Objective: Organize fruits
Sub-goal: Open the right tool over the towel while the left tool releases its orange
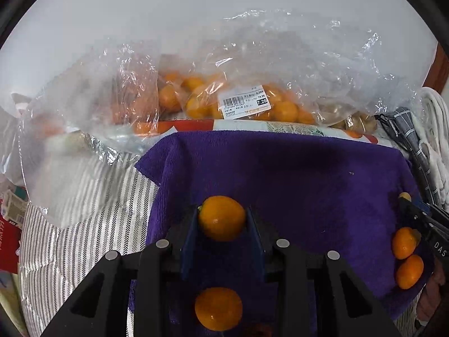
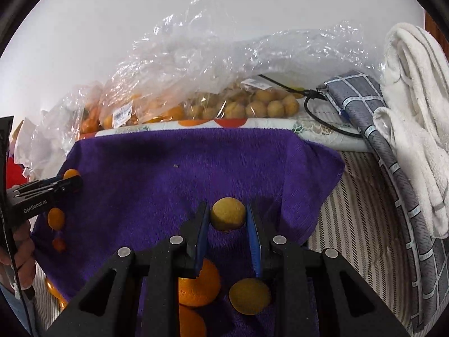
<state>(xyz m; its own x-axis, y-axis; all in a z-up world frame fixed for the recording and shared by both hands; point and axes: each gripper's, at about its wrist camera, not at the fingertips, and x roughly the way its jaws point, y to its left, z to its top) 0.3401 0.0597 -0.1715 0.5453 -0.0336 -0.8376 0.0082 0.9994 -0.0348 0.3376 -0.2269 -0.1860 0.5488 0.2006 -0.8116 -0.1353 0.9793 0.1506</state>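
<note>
Purple towel [image 1: 294, 174] as sorting surface. Left gripper [image 1: 222, 219] clamps orange kumquat [image 1: 221, 217]; right gripper [image 2: 228, 219] clamps tan longan [image 2: 228, 214]. Placing step; next, likely release each beside own kind.

Each gripper [image 1: 222, 219] is black plastic with blue pads and round silver screw heads. The left gripper [image 2: 70, 181] carries white "GenRobot.AI" lettering.

Purple towel [image 1: 294, 174], centre frame: matt, napped terry cloth. Bags [image 1: 280, 56], upper frame: thin, crinkled, glossy clear plastic. Held orange fruit [image 1: 221, 218]: smooth, glossy rind. Held tan fruit [image 2: 228, 214]: matt, finely rough skin. White towel [image 2: 415, 106], right edge: thick looped cloth.
</note>
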